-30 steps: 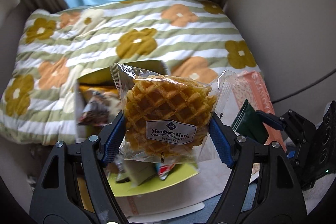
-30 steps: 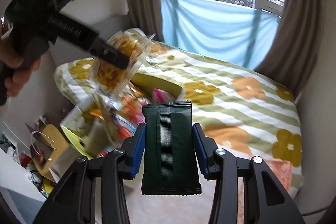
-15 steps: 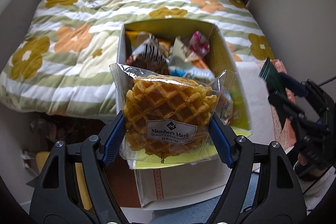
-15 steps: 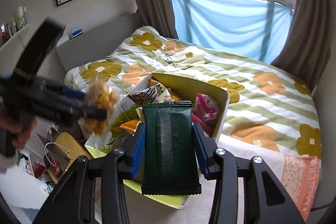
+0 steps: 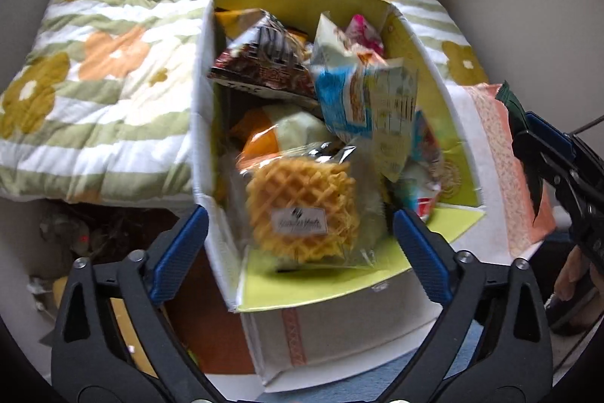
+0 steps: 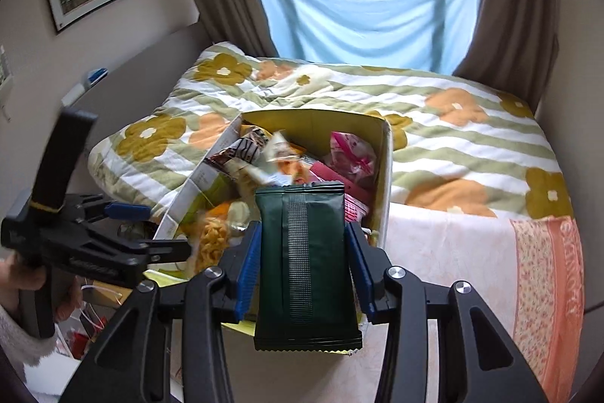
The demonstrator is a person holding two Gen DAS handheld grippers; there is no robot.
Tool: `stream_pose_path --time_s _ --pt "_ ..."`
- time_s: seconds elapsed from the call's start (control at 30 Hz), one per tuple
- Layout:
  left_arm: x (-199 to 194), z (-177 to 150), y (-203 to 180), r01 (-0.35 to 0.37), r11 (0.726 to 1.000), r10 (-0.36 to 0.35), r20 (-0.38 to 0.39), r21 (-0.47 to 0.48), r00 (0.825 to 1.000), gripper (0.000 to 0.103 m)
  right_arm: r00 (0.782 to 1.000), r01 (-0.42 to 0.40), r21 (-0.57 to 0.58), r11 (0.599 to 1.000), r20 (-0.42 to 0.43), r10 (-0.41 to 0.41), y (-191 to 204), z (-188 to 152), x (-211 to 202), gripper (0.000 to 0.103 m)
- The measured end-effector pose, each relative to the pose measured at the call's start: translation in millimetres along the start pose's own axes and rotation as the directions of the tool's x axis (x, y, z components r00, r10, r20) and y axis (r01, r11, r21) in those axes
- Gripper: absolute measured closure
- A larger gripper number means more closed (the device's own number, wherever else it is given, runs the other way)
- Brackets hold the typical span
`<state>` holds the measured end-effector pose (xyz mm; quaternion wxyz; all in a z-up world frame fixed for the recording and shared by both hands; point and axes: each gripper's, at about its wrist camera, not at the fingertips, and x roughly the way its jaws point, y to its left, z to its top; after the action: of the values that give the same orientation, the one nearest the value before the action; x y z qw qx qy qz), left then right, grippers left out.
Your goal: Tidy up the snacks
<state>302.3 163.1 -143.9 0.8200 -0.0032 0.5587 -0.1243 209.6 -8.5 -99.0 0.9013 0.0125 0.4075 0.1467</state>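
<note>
A clear-wrapped waffle pack [image 5: 302,210] lies blurred at the near end of the open snack box [image 5: 202,108], between my left gripper's [image 5: 300,244] spread blue pads, free of them. The left gripper is open over the box's near edge. My right gripper [image 6: 304,267] is shut on a dark green foil packet [image 6: 305,263], held upright just before the box [image 6: 385,184]. The box holds several snack bags. The right gripper also shows at the right edge of the left wrist view [image 5: 547,153].
The box stands on a bed with a flowered green-striped quilt [image 6: 434,123] and a peach sheet [image 6: 472,252]. Walls close in on both sides; a curtained window [image 6: 362,6] is behind. Clutter lies on the floor [image 5: 87,237] left of the bed.
My left gripper has opened and let go of the waffle pack, which dropped into the box. The right gripper still holds the green packet and has come nearer the box.
</note>
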Motion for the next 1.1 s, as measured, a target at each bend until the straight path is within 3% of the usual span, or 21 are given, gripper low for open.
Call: stream_pose_path --time_s 0.13,0.5,0.53,0.6,0.63,0.67,0.83,1.0,1.1 --pt "-17.5 -13.2 -0.8 -0.114 0.993 0.114 0.130 -0.006 0.985 0.005 1.000 0.007 0.022 1.000 -0.017 -0.007 0.7 -2.5 8.2 0.063" --pt "-23.6 -26.6 -3.6 -0.140 0.990 0.137 0.158 0.008 0.978 0.005 1.000 0.016 0.037 0.999 -0.020 -0.015 14.8 -1.1 27.9 0.062" --pt "-25.1 -28.4 -3.3 -0.137 0.990 0.134 0.161 0.007 0.978 0.005 1.000 0.016 0.046 0.999 -0.022 -0.015 15.3 -1.0 30.5 0.059" --pt "-27.0 -32.0 -2.3 -0.136 0.991 0.132 0.165 0.013 0.977 0.005 1.000 0.023 0.069 0.997 -0.011 -0.023 13.9 -1.8 33.3 0.040" --pt "-27.6 -33.0 -2.0 -0.137 0.990 0.132 0.167 0.018 0.977 0.005 1.000 0.029 0.083 0.996 0.003 -0.029 12.7 -3.2 31.9 0.018" --pt "-28.1 -34.1 -1.9 -0.143 0.989 0.137 0.168 0.022 0.976 0.005 0.999 0.037 0.091 0.995 0.014 -0.038 13.0 -5.3 29.5 0.006" --pt "-30.1 -43.5 -2.1 -0.144 0.989 0.136 0.186 0.028 0.973 0.005 0.993 0.112 0.068 0.991 0.032 -0.114 17.1 -19.4 16.3 0.006" --pt "-34.7 -52.1 -4.4 -0.118 0.993 0.115 0.186 0.006 0.976 0.005 0.992 0.118 0.062 0.991 0.034 -0.120 18.0 -26.3 1.8 0.006" --pt "-48.9 -57.8 -13.5 -0.126 0.992 0.122 0.216 0.004 0.969 0.005 0.991 0.113 0.063 0.992 0.060 -0.117 17.4 -26.9 -15.7 0.006"
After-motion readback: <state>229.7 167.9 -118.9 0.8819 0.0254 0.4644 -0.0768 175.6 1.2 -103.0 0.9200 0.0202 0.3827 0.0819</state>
